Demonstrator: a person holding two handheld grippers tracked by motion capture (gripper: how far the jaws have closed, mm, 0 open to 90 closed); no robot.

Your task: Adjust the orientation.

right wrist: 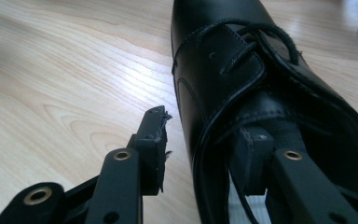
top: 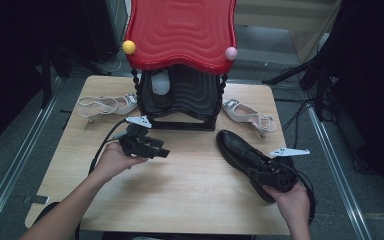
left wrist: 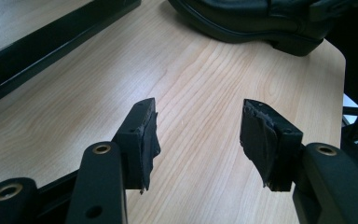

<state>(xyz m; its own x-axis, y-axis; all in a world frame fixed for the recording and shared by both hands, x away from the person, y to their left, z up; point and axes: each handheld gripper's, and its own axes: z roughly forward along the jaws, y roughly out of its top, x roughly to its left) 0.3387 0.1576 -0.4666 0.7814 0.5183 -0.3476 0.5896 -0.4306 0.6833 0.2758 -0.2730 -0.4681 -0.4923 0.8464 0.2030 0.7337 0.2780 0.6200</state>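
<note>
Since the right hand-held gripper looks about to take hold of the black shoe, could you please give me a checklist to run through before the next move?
1. One jaw of the right hand-held gripper inside the black shoe, one outside its collar: ok.
2. Pads pressing on the collar: not ok, a gap remains.
3. Shoe flat on the table: ok.
4. Left hand-held gripper open, holding nothing: ok.
5. Shoe rack upright behind: ok.
6. Free slot on the rack: cannot tell.

Black shoe (top: 242, 152), pale sandals (top: 107, 105) (whitish), red rack (top: 180, 30)
</note>
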